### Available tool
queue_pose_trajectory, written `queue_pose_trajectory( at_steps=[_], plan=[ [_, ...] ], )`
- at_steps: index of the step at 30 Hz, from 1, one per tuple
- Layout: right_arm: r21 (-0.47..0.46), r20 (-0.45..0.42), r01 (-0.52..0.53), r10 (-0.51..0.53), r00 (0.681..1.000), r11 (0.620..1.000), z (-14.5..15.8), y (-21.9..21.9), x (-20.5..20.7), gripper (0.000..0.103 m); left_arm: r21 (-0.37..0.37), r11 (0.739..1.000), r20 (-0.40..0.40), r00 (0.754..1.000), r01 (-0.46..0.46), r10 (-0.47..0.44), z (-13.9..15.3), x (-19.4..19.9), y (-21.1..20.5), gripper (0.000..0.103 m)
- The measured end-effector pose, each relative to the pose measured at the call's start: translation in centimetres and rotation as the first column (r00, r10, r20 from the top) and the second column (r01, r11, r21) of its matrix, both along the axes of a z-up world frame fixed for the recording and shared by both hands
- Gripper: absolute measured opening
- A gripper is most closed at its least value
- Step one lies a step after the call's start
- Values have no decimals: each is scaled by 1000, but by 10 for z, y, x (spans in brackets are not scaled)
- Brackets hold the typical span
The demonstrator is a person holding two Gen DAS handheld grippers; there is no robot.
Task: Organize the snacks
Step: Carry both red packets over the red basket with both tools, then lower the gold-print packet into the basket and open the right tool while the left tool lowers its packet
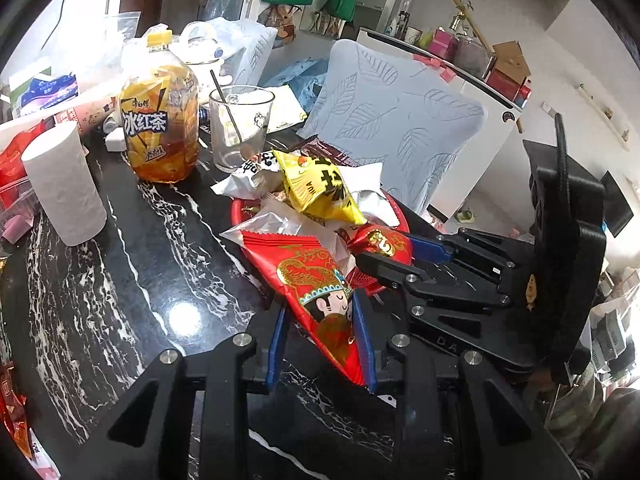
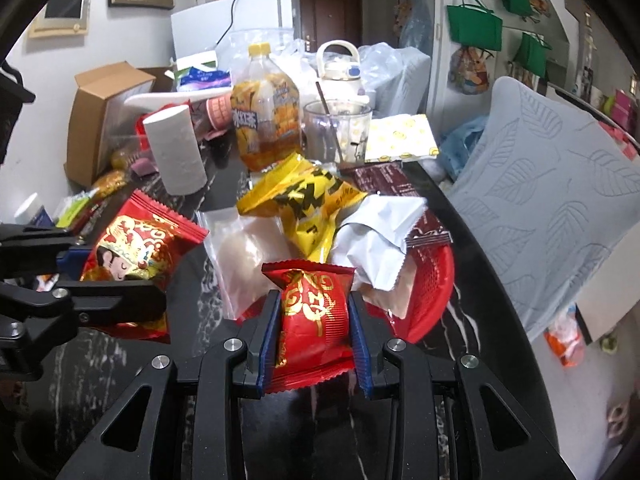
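Noted glossy black marble tabletop (image 1: 132,248), white-veined, with a bright glare spot ahead of the left fingers.

Left gripper (image 1: 322,336): blue ribbed pads pinched on a crinkly red foil snack packet (image 1: 316,280), printed with a gold-crowned cartoon figure. Packet roughly triangular from this angle, serrated top seam pointing away from the fingers, tail end trapped between the pads. Gripper angled downward toward the table.

Right gripper (image 2: 314,332): pads clamped on both sides of a second red packet (image 2: 314,312), puffy, gold lettering, crimped seams above and below the fingers. Also tilted downward. Seen in the left wrist view entering from the right of the left fingers, its tips close to the basket.

Just beyond the right fingertips: red plastic mesh basket (image 2: 432,280), round, heaped with a crumpled yellow packet (image 2: 308,204) with black characters, a white foil wrapper (image 2: 380,240), a clear plastic bag (image 2: 244,248) and a dark brown wrapper (image 2: 384,180).

Farther beyond the fingers: plastic iced-tea bottle (image 1: 160,120) with yellow cap, clear glass (image 1: 238,128) holding a metal spoon, upright white paper roll (image 1: 64,184) to the left. Pale blue leaf-embossed cushion (image 1: 400,120) off to the right.
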State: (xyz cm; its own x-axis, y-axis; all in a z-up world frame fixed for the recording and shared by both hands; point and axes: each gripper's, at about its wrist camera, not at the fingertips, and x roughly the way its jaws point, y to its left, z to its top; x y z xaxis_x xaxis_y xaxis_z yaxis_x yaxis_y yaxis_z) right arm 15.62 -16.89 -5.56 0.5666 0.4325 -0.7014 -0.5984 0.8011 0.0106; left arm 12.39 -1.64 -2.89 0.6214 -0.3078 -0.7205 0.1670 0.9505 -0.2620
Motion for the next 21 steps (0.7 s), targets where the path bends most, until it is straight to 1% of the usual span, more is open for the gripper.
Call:
queue_pose_trajectory(
  at_steps=[3, 10, 12, 13, 14, 21],
  plan=[
    [-11, 19, -5, 5, 1000, 1000, 0, 2, -1, 32, -8, 1000, -4, 1000, -2, 2, -1, 0, 1, 29],
    [1, 16, -4, 4, 1000, 1000, 1, 3, 0, 35, -8, 1000, -4, 1000, -2, 2, -1, -1, 1, 30],
    [5, 8, -1, 1, 1000, 1000, 0, 4, 1, 44, -7, 1000, -3, 1000, -2, 2, 0, -2, 1, 30],
    [5, 3, 0, 0, 1000, 1000, 0, 3, 1, 52, -6, 1000, -2, 1000, -3, 3, 0, -3, 0, 30],
    [10, 0, -2, 2, 1000, 1000, 0, 3, 1, 53, -5, 1000, -2, 1000, -3, 3, 0, -3, 0, 30],
    [25, -1, 7, -7, 1000, 1000, 2, -2, -2, 53, -7, 1000, -1, 1000, -2, 2, 2, -6, -2, 30]
  ],
)
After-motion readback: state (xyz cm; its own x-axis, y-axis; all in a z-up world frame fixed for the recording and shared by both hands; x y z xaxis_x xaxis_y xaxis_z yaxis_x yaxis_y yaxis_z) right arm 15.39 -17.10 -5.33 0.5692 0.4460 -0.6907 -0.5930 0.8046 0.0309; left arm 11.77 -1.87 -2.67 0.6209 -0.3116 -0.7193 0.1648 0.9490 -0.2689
